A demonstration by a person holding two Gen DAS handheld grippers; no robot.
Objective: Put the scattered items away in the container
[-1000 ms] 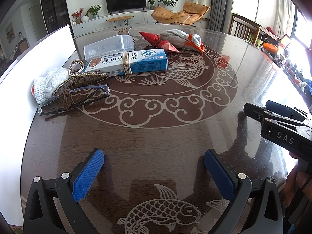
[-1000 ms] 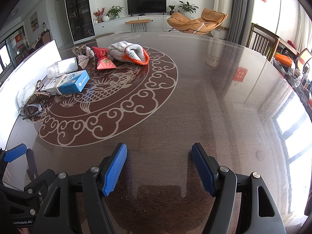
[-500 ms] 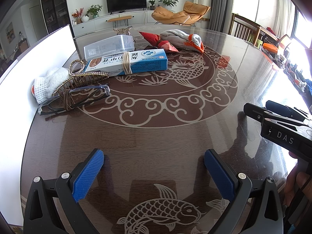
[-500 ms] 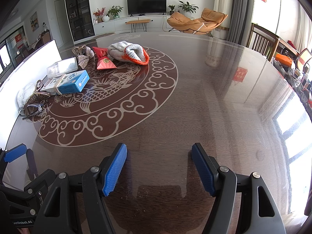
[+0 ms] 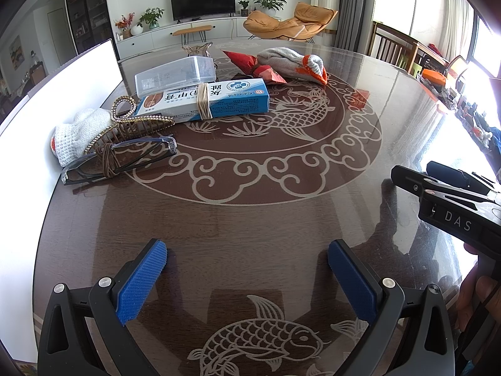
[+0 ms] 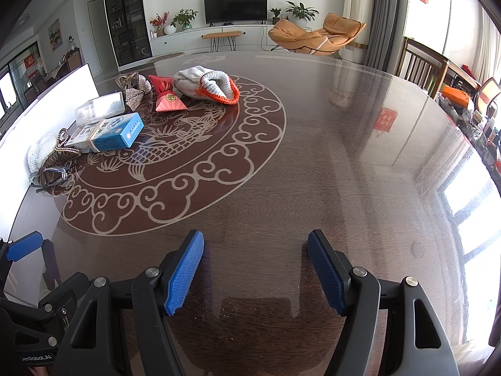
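Left wrist view is showing nothing shifting against the frames from a second and half a second ago: the left gripper [image 5: 247,277] is hovering low over the dark glass-topped round table [image 5: 250,219], jaws spread wide and holding nothing. Likewise the right gripper [image 6: 255,271] is staying wide open and empty, well apart from the clutter. Every item is lying where it was: the blue and white medicine carton bound with a rubber band [image 5: 206,101], the clear plastic lidded box [image 5: 175,75] just behind it, the dark-framed glasses [image 5: 122,158], the rhinestone-edged brown hair claw [image 5: 137,123], the white knitted glove [image 5: 81,134], the red pouch [image 5: 250,62] and the grey glove with an orange cuff [image 5: 294,61]. I am judging that the tidying is not yet starting, with both hands pausing. Whether the clear box is the intended container, I cannot tell.
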